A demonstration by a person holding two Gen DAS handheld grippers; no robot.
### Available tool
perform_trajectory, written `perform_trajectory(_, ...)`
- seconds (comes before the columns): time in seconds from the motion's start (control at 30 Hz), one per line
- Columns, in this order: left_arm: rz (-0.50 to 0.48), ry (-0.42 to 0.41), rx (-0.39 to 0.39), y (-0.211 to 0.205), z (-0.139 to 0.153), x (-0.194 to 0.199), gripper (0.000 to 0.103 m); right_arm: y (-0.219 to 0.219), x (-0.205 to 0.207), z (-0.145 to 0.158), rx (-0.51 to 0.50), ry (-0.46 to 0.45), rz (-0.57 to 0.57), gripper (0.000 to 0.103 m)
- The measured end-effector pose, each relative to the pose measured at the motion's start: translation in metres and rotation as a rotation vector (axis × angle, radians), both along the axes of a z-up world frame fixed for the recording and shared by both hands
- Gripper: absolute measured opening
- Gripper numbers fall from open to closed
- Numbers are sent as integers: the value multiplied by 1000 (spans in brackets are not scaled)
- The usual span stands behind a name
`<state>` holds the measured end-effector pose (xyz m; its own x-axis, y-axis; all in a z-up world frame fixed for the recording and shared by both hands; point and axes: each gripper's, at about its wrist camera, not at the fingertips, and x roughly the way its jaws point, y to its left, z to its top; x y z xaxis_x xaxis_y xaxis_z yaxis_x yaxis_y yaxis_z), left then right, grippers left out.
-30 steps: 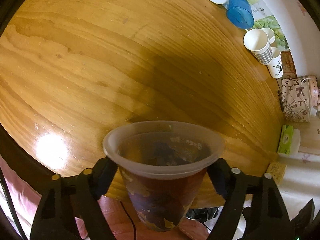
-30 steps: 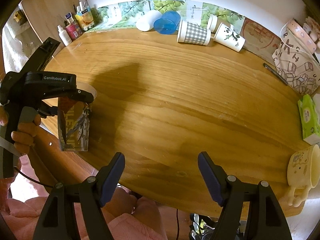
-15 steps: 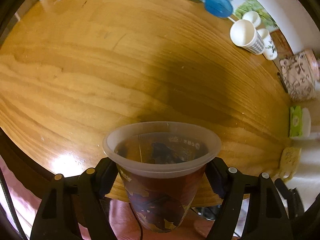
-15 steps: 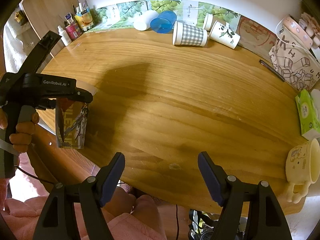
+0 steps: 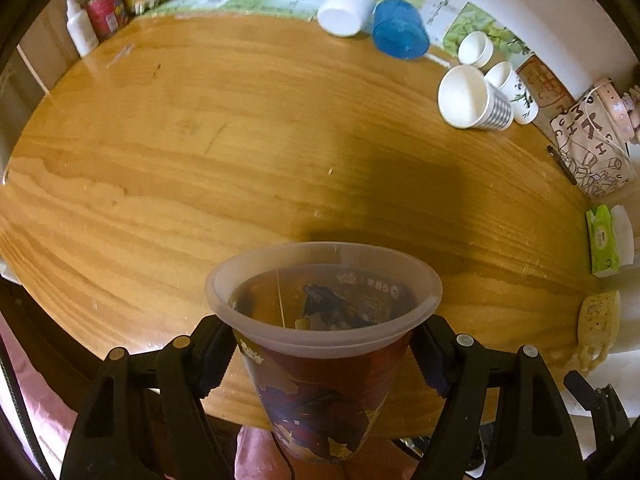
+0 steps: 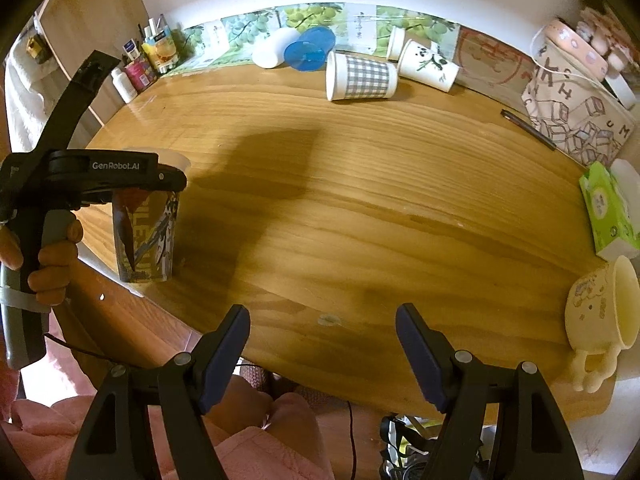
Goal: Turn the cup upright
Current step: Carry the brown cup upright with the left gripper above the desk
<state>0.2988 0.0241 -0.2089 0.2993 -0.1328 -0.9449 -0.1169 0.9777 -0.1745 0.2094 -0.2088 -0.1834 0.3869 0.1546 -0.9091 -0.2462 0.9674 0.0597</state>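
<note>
My left gripper is shut on a printed cup with a frosted plastic rim. The cup stands upright, mouth up, at the near left edge of the wooden table. In the right wrist view the same cup hangs in the left gripper, its base at or just above the table edge. My right gripper is open and empty, over the near table edge.
Several cups lie on their sides at the back: a white one, a blue one, a checked one, a panda one. Bottles stand back left. A patterned bag, tissue pack and cream mug sit at right.
The left gripper has tilted up and pulled back with the cup, so more of the far table shows. The cup sits lower by the table edge. The right gripper barely moved.
</note>
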Motion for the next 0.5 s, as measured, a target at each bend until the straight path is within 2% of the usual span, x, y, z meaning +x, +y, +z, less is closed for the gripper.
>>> perform_trajectory(0.3,-6,-141,37,-14,11,8,79,-13,-2,1,3,-1,-31,76)
perform_trajectory(0.5,-37,-219,32,-23,15,9,79,-19,-2,-1,4,9,-42,76)
